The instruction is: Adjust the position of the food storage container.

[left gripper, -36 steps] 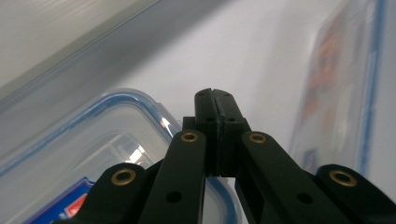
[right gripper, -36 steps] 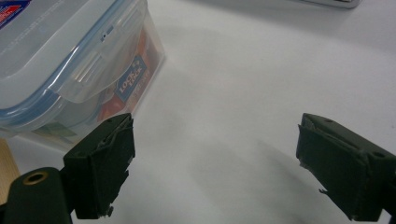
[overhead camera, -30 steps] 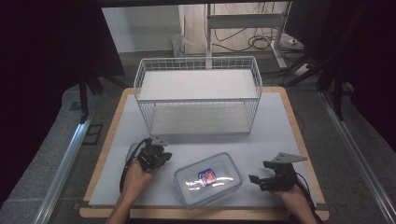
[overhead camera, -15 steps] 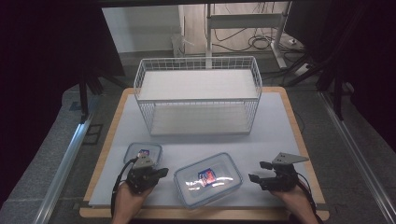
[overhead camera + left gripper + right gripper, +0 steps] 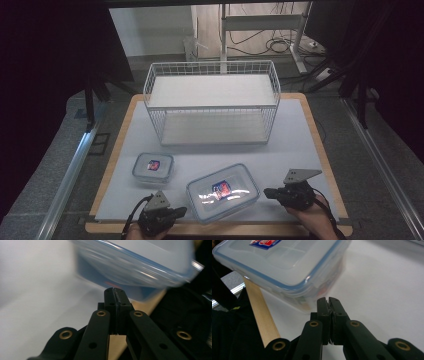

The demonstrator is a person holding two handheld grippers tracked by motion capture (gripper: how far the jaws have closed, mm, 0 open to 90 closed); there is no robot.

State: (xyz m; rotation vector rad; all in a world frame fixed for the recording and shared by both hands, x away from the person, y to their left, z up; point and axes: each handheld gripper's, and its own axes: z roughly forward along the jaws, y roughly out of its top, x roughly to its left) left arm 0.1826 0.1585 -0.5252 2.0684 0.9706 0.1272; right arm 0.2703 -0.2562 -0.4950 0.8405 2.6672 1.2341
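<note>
1. With both pairs of jaws pressed together on nothing, the left gripper (image 5: pixel 172 214) and right gripper (image 5: pixel 270 191) flank the large clear blue-rimmed plastic container (image 5: pixel 222 192), likely to push it.
2. It sits at the white mat's (image 5: pixel 300 145) near edge (lid on), before the white wire basket (image 5: pixel 212 102).

The large clear container (image 5: pixel 223 192), lid closed with a blue rim and a red-blue label, lies flat at lower centre of the frame.

Bright glare on the large box lid (image 5: pixel 222 192); dark surroundings, blurred close-ups.
</note>
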